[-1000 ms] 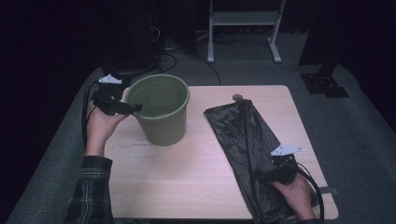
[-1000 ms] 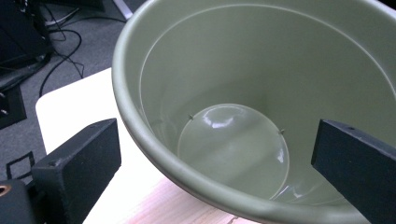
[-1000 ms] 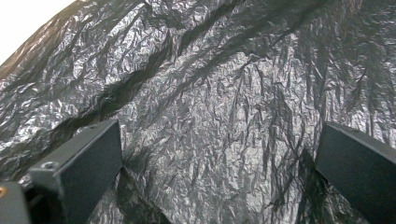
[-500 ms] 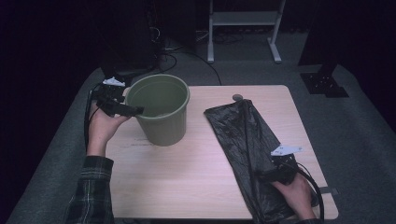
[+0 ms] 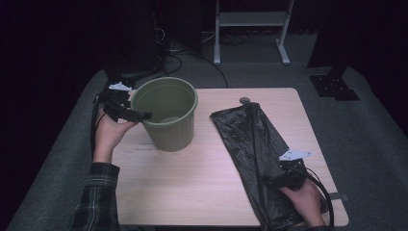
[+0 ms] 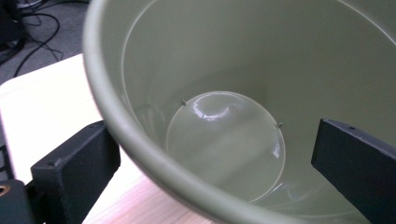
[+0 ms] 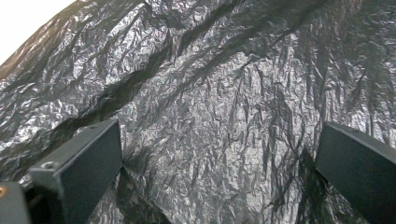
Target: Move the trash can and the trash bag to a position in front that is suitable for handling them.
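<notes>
One wooden table (image 5: 202,192) carries one black bin bag (image 5: 250,139), lying flat to the right of one green bucket (image 5: 168,120). The left gripper (image 6: 205,154) straddles the bucket's rim, jaws spread; its view shows the bare bottom. The right gripper (image 7: 219,172) hovers released over the bag's near end.

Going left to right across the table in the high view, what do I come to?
Left tongs → green bucket → bare tabletop → black trash bag → right tongs.
</notes>
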A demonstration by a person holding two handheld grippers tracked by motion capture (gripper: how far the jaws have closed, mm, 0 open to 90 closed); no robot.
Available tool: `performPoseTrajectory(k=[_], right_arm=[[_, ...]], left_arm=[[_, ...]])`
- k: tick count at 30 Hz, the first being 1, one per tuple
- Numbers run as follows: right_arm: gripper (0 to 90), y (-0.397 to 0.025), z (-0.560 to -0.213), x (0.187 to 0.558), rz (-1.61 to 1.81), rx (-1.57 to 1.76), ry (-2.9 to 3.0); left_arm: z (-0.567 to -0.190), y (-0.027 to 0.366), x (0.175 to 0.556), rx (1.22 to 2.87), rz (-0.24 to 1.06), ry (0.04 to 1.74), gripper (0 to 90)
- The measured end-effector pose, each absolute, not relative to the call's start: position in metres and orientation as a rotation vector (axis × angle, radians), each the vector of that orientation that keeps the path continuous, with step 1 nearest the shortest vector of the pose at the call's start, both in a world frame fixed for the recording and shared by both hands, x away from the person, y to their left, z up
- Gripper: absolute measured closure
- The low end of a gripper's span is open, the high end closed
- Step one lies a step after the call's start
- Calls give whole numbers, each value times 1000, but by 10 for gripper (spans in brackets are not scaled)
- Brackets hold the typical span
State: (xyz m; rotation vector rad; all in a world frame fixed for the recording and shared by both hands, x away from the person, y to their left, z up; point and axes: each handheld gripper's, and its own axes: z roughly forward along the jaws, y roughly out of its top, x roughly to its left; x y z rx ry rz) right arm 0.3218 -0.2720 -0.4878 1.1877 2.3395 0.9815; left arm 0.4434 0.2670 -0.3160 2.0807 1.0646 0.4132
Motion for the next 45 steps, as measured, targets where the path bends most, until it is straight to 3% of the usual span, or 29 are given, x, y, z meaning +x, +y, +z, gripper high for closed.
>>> performPoseTrajectory(k=[45], right_arm=[[0, -272, -488, 322, 980, 1189, 2338]], left_arm=[[-319, 186, 367, 2159, 283, 810, 1]])
